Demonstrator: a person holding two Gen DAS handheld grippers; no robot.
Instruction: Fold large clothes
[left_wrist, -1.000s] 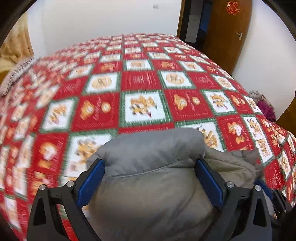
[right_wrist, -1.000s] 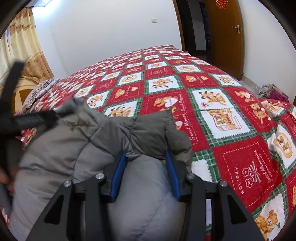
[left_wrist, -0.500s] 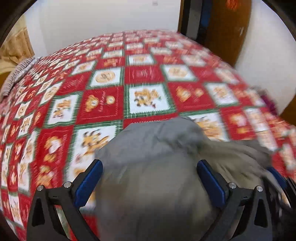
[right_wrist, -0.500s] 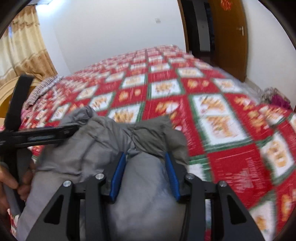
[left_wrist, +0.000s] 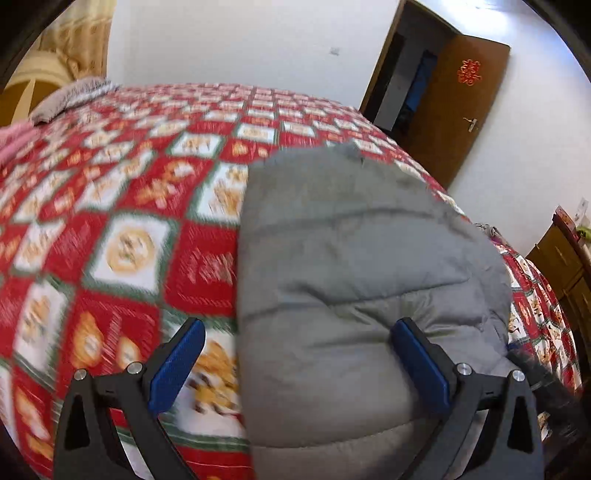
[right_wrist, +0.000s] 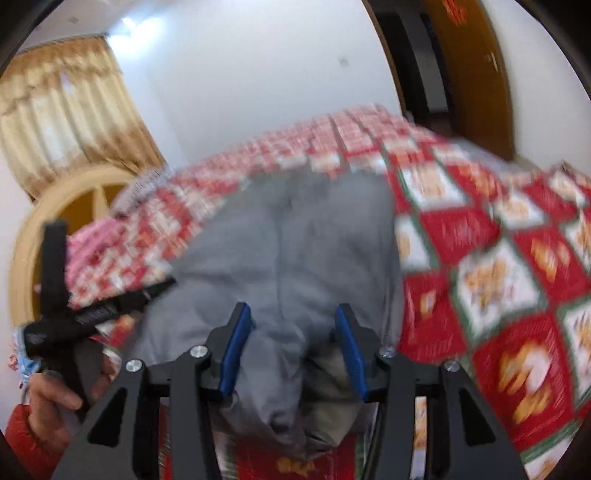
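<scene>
A grey puffy jacket lies stretched out on the red patchwork bedspread. My left gripper is open. Its right pad digs into the jacket, while its left pad stands apart from it over bare bedspread. In the right wrist view a bunched edge of the jacket fills the gap of my right gripper, whose jaws are opening with the fabric still touching both pads. At the left of that view, a hand grips the other tool's black handle. Both views are motion-blurred.
A brown wooden door stands open beyond the bed's far right corner. A wooden cabinet is at the right wall, with clothes on the floor near it. A pillow, headboard and curtain are on the left.
Both grippers have swept sideways across the bed with the jacket. In the left view the jacket shifted toward the right pad, baring bedspread beside the left pad. The right jaws stand slightly wider.
</scene>
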